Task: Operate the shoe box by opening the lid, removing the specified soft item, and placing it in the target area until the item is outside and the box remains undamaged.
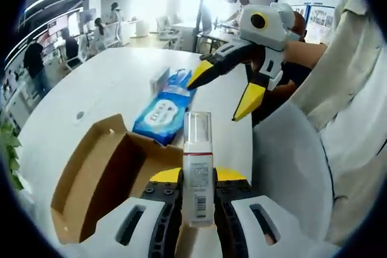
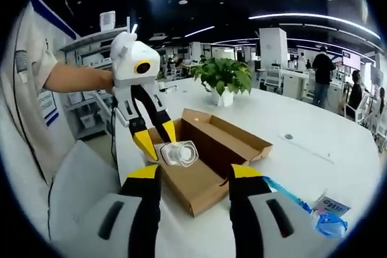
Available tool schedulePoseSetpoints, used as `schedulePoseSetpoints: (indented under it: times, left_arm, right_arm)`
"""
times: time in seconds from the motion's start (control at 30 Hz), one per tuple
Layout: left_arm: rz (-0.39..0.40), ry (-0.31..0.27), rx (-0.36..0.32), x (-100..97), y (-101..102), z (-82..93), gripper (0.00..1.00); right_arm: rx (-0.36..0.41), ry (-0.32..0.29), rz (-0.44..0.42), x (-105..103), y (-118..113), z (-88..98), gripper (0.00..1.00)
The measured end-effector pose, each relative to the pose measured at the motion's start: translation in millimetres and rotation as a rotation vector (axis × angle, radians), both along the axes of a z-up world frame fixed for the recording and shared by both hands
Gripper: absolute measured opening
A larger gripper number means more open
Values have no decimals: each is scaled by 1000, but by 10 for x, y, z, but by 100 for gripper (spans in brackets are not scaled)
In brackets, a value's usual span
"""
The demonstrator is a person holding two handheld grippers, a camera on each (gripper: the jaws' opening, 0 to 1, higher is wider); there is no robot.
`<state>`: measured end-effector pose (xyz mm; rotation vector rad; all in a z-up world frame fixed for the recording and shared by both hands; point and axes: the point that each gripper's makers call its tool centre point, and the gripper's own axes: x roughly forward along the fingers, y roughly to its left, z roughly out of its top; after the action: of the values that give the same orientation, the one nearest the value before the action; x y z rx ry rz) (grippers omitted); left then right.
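Observation:
An open brown cardboard shoe box (image 1: 100, 176) lies on the white table, its flap folded outward. My left gripper (image 1: 198, 176) is shut on a clear bottle (image 1: 198, 149) with a white label, held upright just right of the box. In the right gripper view the left gripper (image 2: 158, 140) holds that bottle (image 2: 179, 153) over the box (image 2: 211, 140). A soft blue wipes pack (image 1: 162, 113) lies on the table beyond the box. My right gripper (image 1: 221, 95) hovers open above the pack; its own jaws (image 2: 195, 173) stand wide apart with nothing between them.
A potted green plant (image 2: 224, 77) stands on the table behind the box. The blue pack (image 2: 329, 222) and a small white packet (image 2: 329, 205) lie at the right. A person's light sleeve (image 1: 354, 107) is close on the right. People and desks fill the background.

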<state>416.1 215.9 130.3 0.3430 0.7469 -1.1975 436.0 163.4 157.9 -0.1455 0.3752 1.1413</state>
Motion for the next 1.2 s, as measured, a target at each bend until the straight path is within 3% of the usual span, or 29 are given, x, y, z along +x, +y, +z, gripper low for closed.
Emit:
schedulePoseSetpoints:
  times: [0.67,0.93,1.2]
  left_arm:
    - [-115,51,-170,-176,-225,224,16]
    - [-116,53,-173,-156,-230,208,16]
    - [-137,69,-178,-182,-256,162,16]
  right_arm:
    - [96,11,116,-182,161,148,26]
    - [111,25,124,-187,174,137,24]
    - [180,69,128,-205,201,200,22]
